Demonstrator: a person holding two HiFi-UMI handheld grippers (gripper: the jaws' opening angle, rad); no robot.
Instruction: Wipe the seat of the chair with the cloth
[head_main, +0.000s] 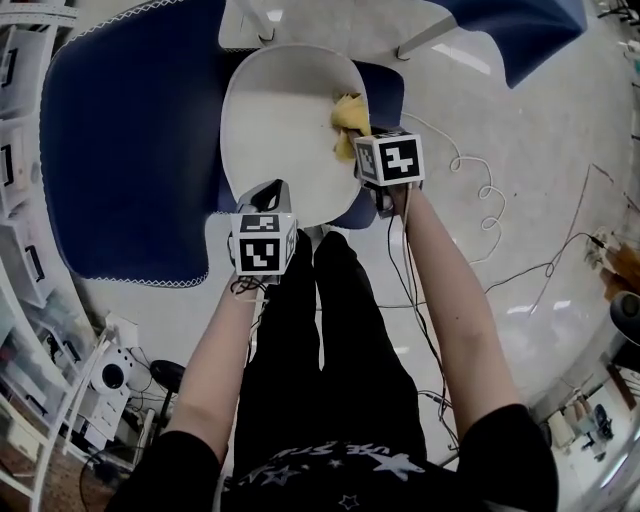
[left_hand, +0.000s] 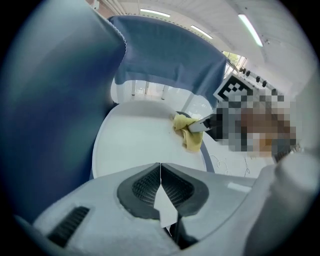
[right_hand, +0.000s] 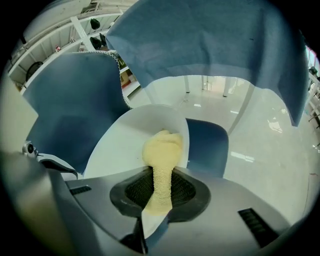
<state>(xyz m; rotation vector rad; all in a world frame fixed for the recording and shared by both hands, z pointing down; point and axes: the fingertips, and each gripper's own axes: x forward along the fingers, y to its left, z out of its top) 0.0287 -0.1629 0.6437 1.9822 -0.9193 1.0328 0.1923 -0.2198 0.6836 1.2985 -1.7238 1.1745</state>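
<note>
While the right gripper (right_hand: 159, 189) clamps the crumpled yellow cloth (head_main: 348, 118) at the right edge of the white rounded plastic chair seat (head_main: 270, 125), it looks best to press the wad flat and sweep leftward in overlapping passes across the bare seat. The left gripper (left_hand: 160, 186), jaws together and empty, hovers by the seat's near edge.

Bunched yellow cloth (head_main: 349, 118) lies on the white chair seat (head_main: 275, 130).

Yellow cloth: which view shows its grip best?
Right gripper view: the cloth runs pinched between the jaws. Head view shows only a bunch at the seat rim; left gripper view shows it small, far off.
</note>
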